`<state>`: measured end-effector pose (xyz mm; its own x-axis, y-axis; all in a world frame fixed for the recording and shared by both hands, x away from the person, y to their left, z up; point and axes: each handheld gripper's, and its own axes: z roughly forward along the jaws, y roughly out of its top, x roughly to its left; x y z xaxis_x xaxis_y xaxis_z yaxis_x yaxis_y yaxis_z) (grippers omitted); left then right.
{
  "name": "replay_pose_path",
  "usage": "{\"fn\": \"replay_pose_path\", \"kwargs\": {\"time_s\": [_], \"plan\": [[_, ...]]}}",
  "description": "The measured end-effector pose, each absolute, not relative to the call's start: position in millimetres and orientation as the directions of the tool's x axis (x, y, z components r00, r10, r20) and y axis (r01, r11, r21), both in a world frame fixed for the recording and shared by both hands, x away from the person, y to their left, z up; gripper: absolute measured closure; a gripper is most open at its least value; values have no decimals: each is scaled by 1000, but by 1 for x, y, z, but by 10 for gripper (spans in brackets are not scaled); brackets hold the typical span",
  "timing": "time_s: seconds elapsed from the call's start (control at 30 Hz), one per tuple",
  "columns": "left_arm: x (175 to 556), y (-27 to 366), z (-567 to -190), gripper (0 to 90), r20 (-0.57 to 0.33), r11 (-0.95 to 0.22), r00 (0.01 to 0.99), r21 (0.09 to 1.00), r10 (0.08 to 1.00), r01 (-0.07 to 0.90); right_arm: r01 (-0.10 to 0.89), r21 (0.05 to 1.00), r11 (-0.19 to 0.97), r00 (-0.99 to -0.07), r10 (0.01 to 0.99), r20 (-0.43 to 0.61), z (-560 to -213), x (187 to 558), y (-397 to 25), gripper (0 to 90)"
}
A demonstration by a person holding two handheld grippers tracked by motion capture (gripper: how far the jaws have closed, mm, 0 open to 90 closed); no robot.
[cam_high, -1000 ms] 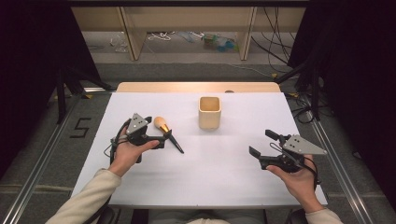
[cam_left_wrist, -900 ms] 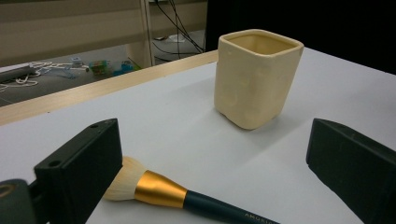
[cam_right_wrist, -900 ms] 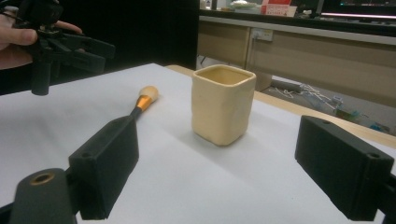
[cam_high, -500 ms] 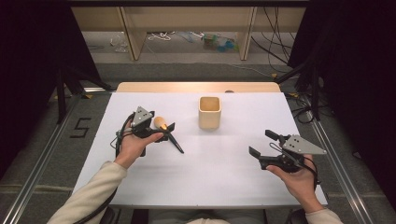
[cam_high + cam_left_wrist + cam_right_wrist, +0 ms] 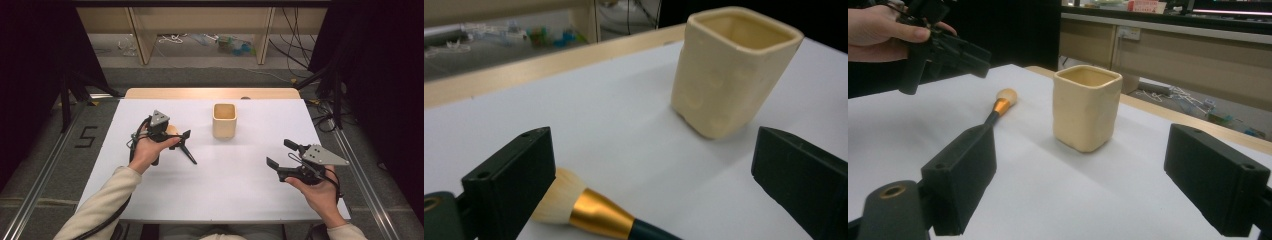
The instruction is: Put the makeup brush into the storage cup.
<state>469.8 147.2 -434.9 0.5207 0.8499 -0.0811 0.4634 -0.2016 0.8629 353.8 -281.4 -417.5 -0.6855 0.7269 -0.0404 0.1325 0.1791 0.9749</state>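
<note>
A makeup brush (image 5: 186, 150) with a cream tuft, gold ferrule and black handle lies on the white table (image 5: 235, 190), left of centre. My left gripper (image 5: 176, 135) hovers open over its tuft end. In the left gripper view the brush (image 5: 589, 212) lies low between the wide-apart jaws of the left gripper (image 5: 654, 150), close to the left one. A cream square cup (image 5: 224, 120) stands upright mid-table, empty as far as I see. My right gripper (image 5: 281, 154) is held open at the right, empty, and its view faces the cup (image 5: 1087, 107) and the brush (image 5: 999, 106).
A wooden strip (image 5: 210, 93) edges the table's far side, with shelving and cables on the floor behind. Dark drapes flank both sides. In the right gripper view, the hand with the left gripper (image 5: 948, 50) is above the brush.
My left gripper has moved forward and a little right, from beside the brush handle to over its tuft end. The right gripper, cup and brush have stayed put.
</note>
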Motion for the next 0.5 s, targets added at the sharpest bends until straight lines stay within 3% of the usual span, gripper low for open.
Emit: {"fn": "replay_pose_path", "kwargs": {"time_s": [0.1,0.27,0.5], "plan": [[476,143,-438,46,-61,-271,522,800,851,536,152,976,157,-694,720,-8,-419,354,-279,144],[485,133,-446,77,-80,-287,484,717,871,635,155,975,159,-696,718,-7,-419,354,-279,144],[496,126,-447,149,-40,-304,420,628,907,716,154,971,182,-689,724,-26,-419,355,-281,144]]}}
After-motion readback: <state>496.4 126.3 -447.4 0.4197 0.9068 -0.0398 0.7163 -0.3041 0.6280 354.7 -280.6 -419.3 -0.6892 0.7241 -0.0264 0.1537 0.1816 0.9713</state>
